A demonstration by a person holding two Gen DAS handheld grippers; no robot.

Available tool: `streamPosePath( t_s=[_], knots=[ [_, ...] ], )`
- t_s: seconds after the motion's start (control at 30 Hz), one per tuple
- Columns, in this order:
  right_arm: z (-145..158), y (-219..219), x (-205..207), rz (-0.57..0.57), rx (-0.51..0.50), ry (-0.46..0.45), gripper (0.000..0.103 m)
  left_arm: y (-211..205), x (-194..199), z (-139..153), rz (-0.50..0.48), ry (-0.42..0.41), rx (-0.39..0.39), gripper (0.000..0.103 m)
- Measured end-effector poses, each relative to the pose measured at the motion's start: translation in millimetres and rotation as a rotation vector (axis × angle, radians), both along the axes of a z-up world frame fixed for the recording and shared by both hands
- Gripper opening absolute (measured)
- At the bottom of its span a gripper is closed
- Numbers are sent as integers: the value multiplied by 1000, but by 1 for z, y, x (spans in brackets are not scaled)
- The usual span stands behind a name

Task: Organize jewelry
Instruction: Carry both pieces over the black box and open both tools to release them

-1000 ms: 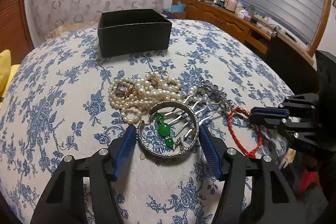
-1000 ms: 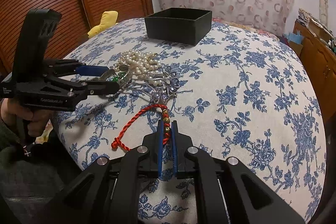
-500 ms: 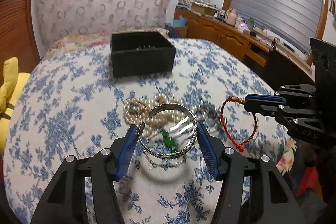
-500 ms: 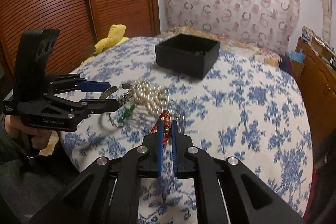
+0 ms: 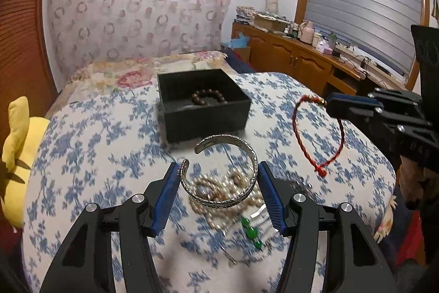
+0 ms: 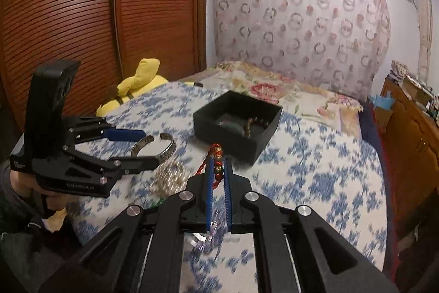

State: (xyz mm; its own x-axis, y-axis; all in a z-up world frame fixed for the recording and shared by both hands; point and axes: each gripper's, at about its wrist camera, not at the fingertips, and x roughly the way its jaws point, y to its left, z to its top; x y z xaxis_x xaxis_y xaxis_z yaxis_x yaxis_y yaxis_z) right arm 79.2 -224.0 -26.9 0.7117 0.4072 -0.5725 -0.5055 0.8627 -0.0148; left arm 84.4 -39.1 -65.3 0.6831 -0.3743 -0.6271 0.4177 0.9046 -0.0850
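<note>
Jewelry, three groups. Silver cuff bracelet [image 5: 222,177]: clamped sideways between the blue pads of the left gripper [image 5: 219,180], held in the air above the bedspread [image 5: 96,155], its open gap facing left and far. Red cord bracelet [image 5: 315,133]: pinched at its beaded section by the right gripper [image 6: 218,169], jaws clenched tight on it; the loop dangles free below and left of the tips. Remaining pile of pearl strands [image 5: 216,191] and green beads [image 5: 251,232] lies on the bedspread directly beneath the cuff. Black box [image 5: 204,103] sits farther back on the bed, beyond both grippers, a dark bead bracelet [image 5: 210,98] inside it.
</note>
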Motion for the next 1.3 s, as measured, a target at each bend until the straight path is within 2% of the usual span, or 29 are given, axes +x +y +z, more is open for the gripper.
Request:
streamPosePath(
  t_s=[0.23,0.47,0.73,1.0,1.27,1.3],
  knots=[
    [16,10,43,-21,-24,-46,8,8,26,7,15,-17,-1,56],
    [17,22,90,-47,-67,-64,8,12,47,13,26,-23,0,56],
    [0,23,130,-95,-94,-33,8,6,71,17,21,-22,-1,56],
    [-19,23,158,-89,-91,27,8,-5,105,18,29,-10,12,56],
    [-28,24,168,-76,-47,67,9,-11,138,13,44,12,25,56],
    [-30,25,168,-74,-53,72,13,-13,141,12,46,15,27,56]
  ],
)
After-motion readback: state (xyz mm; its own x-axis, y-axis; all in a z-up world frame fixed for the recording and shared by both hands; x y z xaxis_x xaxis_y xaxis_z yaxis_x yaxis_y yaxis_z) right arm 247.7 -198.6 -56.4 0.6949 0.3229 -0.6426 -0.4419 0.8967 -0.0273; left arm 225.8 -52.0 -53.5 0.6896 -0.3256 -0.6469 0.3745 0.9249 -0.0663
